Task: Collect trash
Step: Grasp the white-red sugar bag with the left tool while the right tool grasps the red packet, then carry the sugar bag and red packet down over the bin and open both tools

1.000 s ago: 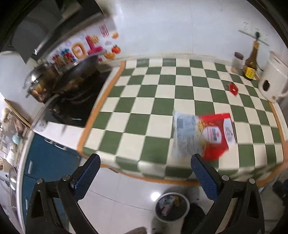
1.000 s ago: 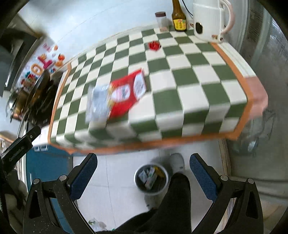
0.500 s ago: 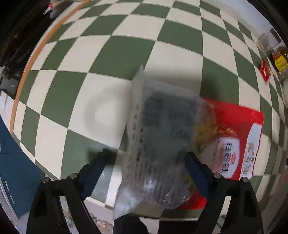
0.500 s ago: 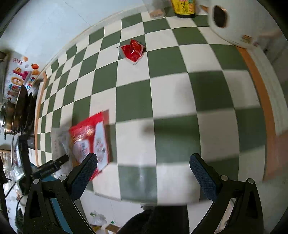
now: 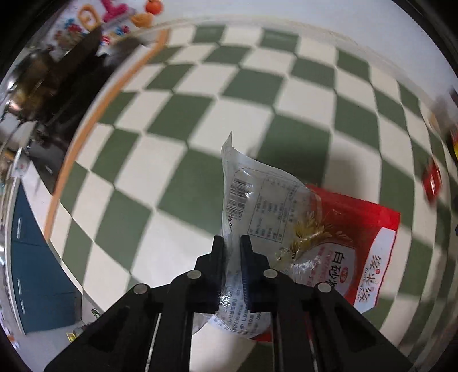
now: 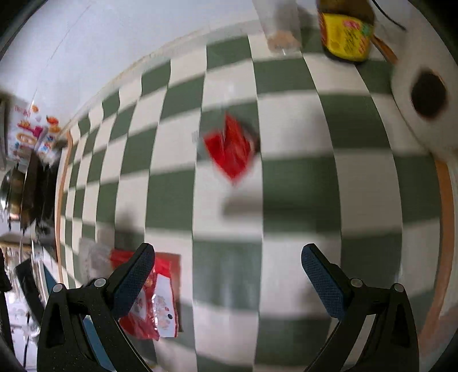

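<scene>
My left gripper [image 5: 230, 243] is shut on a clear plastic bag [image 5: 257, 206] with a barcode and printed text, and the bag's far end curls up off the green and white checked counter [image 5: 177, 183]. A red sugar bag [image 5: 357, 246] lies beside it, partly under it. My right gripper [image 6: 227, 263] is open and empty above the counter. A small red wrapper [image 6: 232, 148] lies ahead of it, apart from the fingers. The red sugar bag [image 6: 154, 303] shows behind its left finger.
A stove with pans [image 5: 51, 74] stands left of the counter, with a blue cabinet [image 5: 34, 257] below. At the back right stand a dark sauce bottle [image 6: 346, 31], a glass jar [image 6: 280, 25] and a white appliance [image 6: 423, 94]. The counter's orange edge [image 6: 443, 223] runs along the right.
My left gripper has closed on the clear bag and lifted its end off the counter. My right gripper has moved forward over the counter toward the small red wrapper and stays open.
</scene>
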`<state>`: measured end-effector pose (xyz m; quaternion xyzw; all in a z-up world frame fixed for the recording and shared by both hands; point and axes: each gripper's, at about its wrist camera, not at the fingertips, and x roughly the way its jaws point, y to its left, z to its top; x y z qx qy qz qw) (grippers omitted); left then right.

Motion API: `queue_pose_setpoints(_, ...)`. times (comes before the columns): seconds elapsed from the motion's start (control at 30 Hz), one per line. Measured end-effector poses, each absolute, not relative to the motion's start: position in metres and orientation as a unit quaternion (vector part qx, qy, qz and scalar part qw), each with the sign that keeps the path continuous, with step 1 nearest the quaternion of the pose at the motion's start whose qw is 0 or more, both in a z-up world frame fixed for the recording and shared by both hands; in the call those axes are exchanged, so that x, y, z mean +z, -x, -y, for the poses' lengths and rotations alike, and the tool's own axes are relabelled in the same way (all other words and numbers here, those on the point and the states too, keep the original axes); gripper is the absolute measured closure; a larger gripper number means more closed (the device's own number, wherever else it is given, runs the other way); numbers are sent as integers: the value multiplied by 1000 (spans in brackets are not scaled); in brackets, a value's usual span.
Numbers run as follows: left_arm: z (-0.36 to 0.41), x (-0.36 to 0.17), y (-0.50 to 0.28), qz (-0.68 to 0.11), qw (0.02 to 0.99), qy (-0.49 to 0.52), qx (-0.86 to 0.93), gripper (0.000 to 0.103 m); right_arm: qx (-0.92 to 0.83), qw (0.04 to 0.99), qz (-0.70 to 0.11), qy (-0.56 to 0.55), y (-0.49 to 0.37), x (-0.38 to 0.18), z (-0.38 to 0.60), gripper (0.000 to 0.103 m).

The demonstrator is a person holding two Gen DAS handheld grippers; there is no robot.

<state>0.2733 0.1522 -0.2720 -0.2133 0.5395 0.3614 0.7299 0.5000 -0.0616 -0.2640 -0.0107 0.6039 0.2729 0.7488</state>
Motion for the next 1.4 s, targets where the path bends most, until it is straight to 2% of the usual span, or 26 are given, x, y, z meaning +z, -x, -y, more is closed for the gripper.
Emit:
queue_pose_setpoints(0.1,-167,-269,-290,-534,725,221,375,94,273,759,-591,11,-528,-268,40,22)
queue_pose_setpoints(0.2,-173,-272,-302,-533,722,217,384,94,260,764,-591,4,-551,-279,28,26)
queue_pose_setpoints(0.3,-176,-276,-314,-535,722,213,384,95,257,764,-592,10,-564,-292,18,46)
queue_pose_setpoints(0.4,-187,-281,-335,-541,722,207,379,94,261,780,-568,37,-562,-292,10,55)
queue_pose_setpoints(0.5,-187,-290,-340,-554,718,209,366,94,259,790,-553,55,-557,-294,7,60)
queue_pose_setpoints(0.63,-186,-295,-343,-561,721,187,360,89,264,790,-552,42,-554,-293,10,70)
queue_pose_setpoints(0.9,-195,-295,-339,-562,723,206,345,83,309,786,-535,21,-524,-259,13,72)
queue_pose_setpoints(0.93,-196,-296,-339,-562,723,208,345,84,314,783,-536,27,-520,-259,9,72)
queue_pose_setpoints(0.97,-199,-296,-339,-559,724,213,343,91,319,781,-536,34,-516,-259,5,72)
queue_pose_setpoints(1.03,-200,-291,-337,-549,729,217,345,94,326,777,-537,45,-510,-261,-2,72)
queue_pose_setpoints(1.4,-176,-206,-295,-478,781,199,349,95,339,780,-524,49,-474,-244,12,73)
